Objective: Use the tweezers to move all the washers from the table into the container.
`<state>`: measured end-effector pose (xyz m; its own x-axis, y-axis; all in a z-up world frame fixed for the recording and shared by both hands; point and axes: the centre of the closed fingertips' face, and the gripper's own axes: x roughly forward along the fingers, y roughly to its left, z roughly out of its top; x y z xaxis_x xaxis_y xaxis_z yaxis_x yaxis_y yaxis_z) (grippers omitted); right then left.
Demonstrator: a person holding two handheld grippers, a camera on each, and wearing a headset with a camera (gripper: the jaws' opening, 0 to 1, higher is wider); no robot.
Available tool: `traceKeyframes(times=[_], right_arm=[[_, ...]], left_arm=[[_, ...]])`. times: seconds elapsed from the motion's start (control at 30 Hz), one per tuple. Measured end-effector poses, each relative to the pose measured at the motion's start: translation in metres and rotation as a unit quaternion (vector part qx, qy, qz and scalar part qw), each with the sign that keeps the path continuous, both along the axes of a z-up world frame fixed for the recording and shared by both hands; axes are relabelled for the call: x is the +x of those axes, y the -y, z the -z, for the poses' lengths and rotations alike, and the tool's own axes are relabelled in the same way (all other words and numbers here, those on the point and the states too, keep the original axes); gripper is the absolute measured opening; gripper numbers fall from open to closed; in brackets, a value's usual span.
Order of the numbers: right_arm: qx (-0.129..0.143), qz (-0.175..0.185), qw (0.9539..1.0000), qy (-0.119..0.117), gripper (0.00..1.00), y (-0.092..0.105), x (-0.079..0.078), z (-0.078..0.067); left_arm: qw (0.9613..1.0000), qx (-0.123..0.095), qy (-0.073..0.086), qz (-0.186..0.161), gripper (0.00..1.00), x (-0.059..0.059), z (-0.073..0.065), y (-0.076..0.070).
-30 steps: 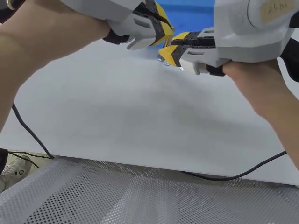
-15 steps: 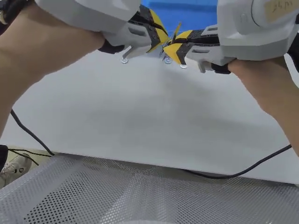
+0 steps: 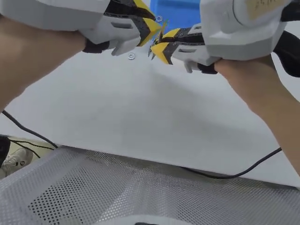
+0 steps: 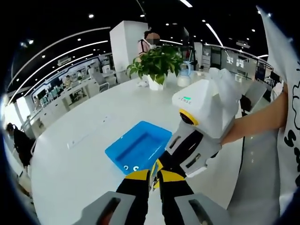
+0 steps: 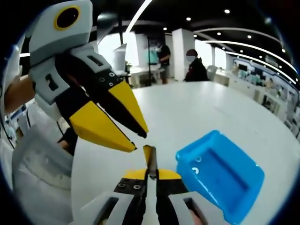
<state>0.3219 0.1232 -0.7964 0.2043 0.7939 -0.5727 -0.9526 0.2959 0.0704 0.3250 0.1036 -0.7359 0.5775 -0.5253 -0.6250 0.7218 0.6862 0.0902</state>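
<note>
There are two grippers, one pair of tweezers, one blue container, and three washers that can be counted for sure.

In the head view the left gripper [image 3: 158,28] comes in from 10 o'clock and the right gripper [image 3: 153,48] from 2 o'clock. Their yellow tips nearly meet just short of the container [image 3: 180,11], which sits at 12 o'clock.

The right gripper's jaws pinch the tweezers [image 5: 150,161], which stick out between them towards 12 o'clock in the right gripper view. The left gripper's jaws are pressed together; whether anything is caught between them I cannot tell.

Two washers [image 5: 198,159] lie side by side inside the container, at its near corner. One washer [image 3: 131,56] lies on the white tabletop [image 3: 140,117], at about 7 o'clock from the left gripper's tips.

Half a second ago three washers showed on the tabletop under the grippers. Now one shows there, and the grippers cover the rest of that patch. The head camera has shifted since then, so more of the container shows at 12 o'clock. The two sets of tips were close together then too.
</note>
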Motion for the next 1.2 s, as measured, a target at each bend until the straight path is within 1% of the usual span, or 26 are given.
traceKeyframes(times=[0.07, 0.1, 0.17, 0.23, 0.27, 0.37, 0.4, 0.43, 0.47, 0.53, 0.6, 0.67, 0.73, 0.8, 0.93, 1.1, 1.13, 1.2], right_arm=[[0.001, -0.002, 1.0, 0.003, 0.03, -0.005, 0.001, 0.0], [0.001, -0.003, 1.0, 0.005, 0.03, -0.007, 0.001, 0.0], [0.001, -0.011, 0.9999, 0.01, 0.03, -0.014, 0.0, 0.0], [-0.001, -0.019, 0.9997, 0.015, 0.03, -0.018, -0.004, -0.001], [-0.002, -0.021, 0.9996, 0.017, 0.03, -0.02, -0.005, -0.001], [-0.002, -0.027, 0.9993, 0.024, 0.03, -0.024, -0.006, -0.003], [0.0, -0.028, 0.9993, 0.024, 0.03, -0.025, -0.005, -0.004], [0.001, -0.03, 0.9993, 0.024, 0.03, -0.026, -0.005, -0.004], [0.001, -0.031, 0.9993, 0.021, 0.03, -0.027, -0.004, -0.001], [0.006, -0.031, 0.9993, 0.02, 0.03, -0.031, -0.002, 0.0], [0.009, -0.029, 0.9994, 0.017, 0.03, -0.032, -0.001, 0.0], [0.01, -0.025, 0.9994, 0.023, 0.03, -0.033, 0.002, 0.0], [0.009, -0.025, 0.9994, 0.024, 0.03, -0.035, 0.004, 0.002], [0.007, -0.025, 0.9995, 0.02, 0.03, -0.036, 0.005, 0.004], [0.005, -0.026, 0.9994, 0.021, 0.03, -0.036, 0.006, 0.009], [0.013, -0.021, 0.9997, 0.002, 0.04, -0.038, 0.007, 0.012], [0.014, -0.019, 0.9997, -0.002, 0.04, -0.038, 0.005, 0.013], [0.014, -0.019, 0.9997, -0.003, 0.04, -0.038, 0.002, 0.014]], left_arm=[[0.9999, -0.013, 0.001, -0.008, 0.06, 0.0, -0.001, 0.0], [0.9998, -0.015, 0.0, -0.009, 0.08, 0.0, -0.001, 0.0], [0.9997, -0.015, 0.004, -0.021, 0.11, 0.001, -0.001, -0.003], [0.9996, -0.013, 0.004, -0.026, 0.09, 0.001, 0.001, -0.007], [0.9995, -0.012, 0.006, -0.029, 0.08, 0.002, 0.002, -0.009], [0.9992, -0.015, 0.004, -0.037, 0.04, 0.002, 0.004, -0.014], [0.999, -0.01, 0.004, -0.042, 0.02, 0.002, 0.005, -0.016], [0.9988, -0.004, 0.009, -0.049, 0.0, 0.003, 0.006, -0.02], [0.9986, -0.004, 0.013, -0.05, 0.0, 0.003, 0.006, -0.023], [0.9979, -0.008, 0.013, -0.063, 0.0, 0.005, 0.005, -0.027], [0.9975, -0.006, 0.016, -0.068, 0.0, 0.006, 0.006, -0.03], [0.9965, 0.008, 0.029, -0.077, 0.0, 0.009, 0.005, -0.037], [0.9964, 0.007, 0.03, -0.079, 0.0, 0.011, 0.007, -0.039], [0.9968, 0.003, 0.024, -0.077, 0.0, 0.011, 0.01, -0.038], [0.9978, 0.014, 0.022, -0.062, 0.0, 0.011, 0.013, -0.036], [0.9988, 0.015, 0.013, -0.045, 0.0, 0.01, 0.017, -0.033], [0.9989, 0.015, 0.01, -0.043, 0.0, 0.01, 0.018, -0.032], [0.999, 0.018, 0.009, -0.04, 0.0, 0.009, 0.021, -0.033]])
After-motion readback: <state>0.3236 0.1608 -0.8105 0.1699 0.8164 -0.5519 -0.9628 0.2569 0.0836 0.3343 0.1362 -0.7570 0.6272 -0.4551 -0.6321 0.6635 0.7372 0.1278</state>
